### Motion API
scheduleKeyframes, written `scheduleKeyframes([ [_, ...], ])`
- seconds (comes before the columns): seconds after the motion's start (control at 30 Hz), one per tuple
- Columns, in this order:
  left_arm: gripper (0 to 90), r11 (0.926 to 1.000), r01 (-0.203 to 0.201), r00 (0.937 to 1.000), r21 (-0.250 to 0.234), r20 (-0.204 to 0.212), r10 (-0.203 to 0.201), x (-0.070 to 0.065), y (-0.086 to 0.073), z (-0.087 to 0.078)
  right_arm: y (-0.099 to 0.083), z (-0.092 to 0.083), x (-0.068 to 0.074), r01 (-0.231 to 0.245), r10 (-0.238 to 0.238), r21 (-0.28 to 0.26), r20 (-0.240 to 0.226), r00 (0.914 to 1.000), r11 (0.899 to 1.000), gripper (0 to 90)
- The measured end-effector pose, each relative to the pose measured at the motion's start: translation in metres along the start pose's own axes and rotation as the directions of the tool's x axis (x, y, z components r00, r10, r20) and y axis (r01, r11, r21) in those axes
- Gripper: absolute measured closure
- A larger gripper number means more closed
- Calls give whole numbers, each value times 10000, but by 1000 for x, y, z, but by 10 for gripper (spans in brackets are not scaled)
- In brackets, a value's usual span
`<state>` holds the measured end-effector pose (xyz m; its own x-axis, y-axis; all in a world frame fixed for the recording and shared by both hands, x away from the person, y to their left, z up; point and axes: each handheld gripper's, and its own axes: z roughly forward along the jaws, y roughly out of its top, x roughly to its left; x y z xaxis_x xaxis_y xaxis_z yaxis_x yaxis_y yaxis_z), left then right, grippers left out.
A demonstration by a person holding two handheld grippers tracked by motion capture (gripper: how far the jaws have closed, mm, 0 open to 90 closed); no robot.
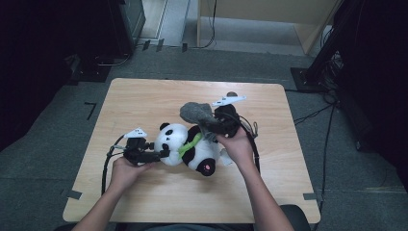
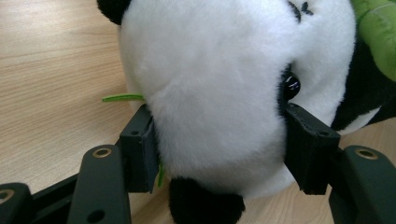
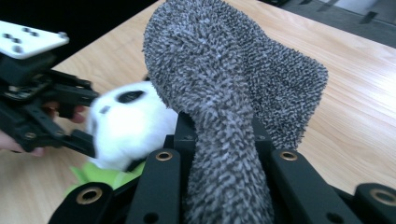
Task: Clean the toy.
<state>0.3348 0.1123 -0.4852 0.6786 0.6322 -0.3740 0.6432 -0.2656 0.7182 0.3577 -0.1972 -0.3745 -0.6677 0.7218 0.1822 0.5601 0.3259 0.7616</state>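
Grey, nubbly cloth (image 3: 224,93) bunches between the jaws of the right gripper (image 1: 215,127), which are drawn close together and pinch it tight; in the right gripper view the cloth rises from the pads (image 3: 180,135) in a thick fold and flops over to the right, clear of the table. From the high view, the same cloth (image 1: 196,112) hangs in the air just above the far side of a plush panda (image 1: 190,147), with the right hand (image 1: 236,144) wrapped round the gripper's body and its grey plate (image 1: 228,100) on top.

The panda lies on its back near the middle of a pale wooden table (image 1: 144,101), head to the left, a green scarf (image 1: 189,144) across its chest and a red patch on the foot at its near right. The left gripper (image 1: 162,154), held in the left hand (image 1: 126,171) at the near left, stands about half open and is clamped on the panda's white head (image 2: 215,93). In the left gripper view both black pads (image 2: 140,154) press into the fur on either side, one just under a shiny black eye (image 2: 292,86), and the plush bulges between them. A thin green strand (image 2: 122,98) pokes out beside the left pad, over the wood. A black ear shows at the top of that view and a black limb at the bottom, between the jaws.

Black cables trail from both grippers toward the near edge of the table.
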Motion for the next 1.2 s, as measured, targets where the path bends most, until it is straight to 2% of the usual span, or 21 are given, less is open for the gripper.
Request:
scheduleKeyframes([
  [0.1,372,10000,3,10000,-21,14,-3,0,0,0,9,12,10,124,-120,136,-296,9995,9998,745],
  [0.2,372,10000,-85,10000,-49,-19,85,-1,0,0,18,26,20,427,-414,355,-369,9985,9985,742],
  [0.33,372,9998,-154,9999,-120,-28,154,-1,1,-1,27,47,32,606,-575,758,-424,9974,9953,738],
  [0.47,376,9997,-160,9998,-187,-73,159,-2,1,-1,29,67,44,781,-706,1192,-653,9954,9898,739],
  [0.57,386,10000,43,9999,58,-136,-42,-1,1,0,25,79,49,865,-768,1441,-721,9944,9858,739],
  [0.63,392,10000,56,9999,63,-137,-56,0,1,0,25,83,47,770,-655,1469,-813,9945,9862,741],
  [0.73,399,9999,73,9997,83,-218,-71,-2,1,1,22,86,47,1110,-1025,1617,-599,9929,9806,745],
  [0.83,404,9999,93,9996,110,-285,-90,-2,1,1,22,85,40,901,-808,1770,-595,9950,9801,746],
  [0.93,407,9996,244,9994,131,-239,-241,0,1,2,21,86,32,902,-881,2123,-194,9959,9730,746],
  [1.0,408,9995,264,9994,154,-239,-260,1,1,2,20,87,23,502,-452,2210,-277,9986,9740,739],
  [1.03,409,9996,266,9994,134,-244,-263,0,1,2,20,87,20,507,-445,2258,-325,9985,9728,737],
  [1.13,410,9995,284,9993,125,-246,-281,0,1,2,21,86,14,670,-714,2574,78,9974,9640,740],
  [1.2,411,9995,311,9992,99,-242,-309,0,1,2,20,87,9,540,-591,2620,119,9982,9636,741],
])
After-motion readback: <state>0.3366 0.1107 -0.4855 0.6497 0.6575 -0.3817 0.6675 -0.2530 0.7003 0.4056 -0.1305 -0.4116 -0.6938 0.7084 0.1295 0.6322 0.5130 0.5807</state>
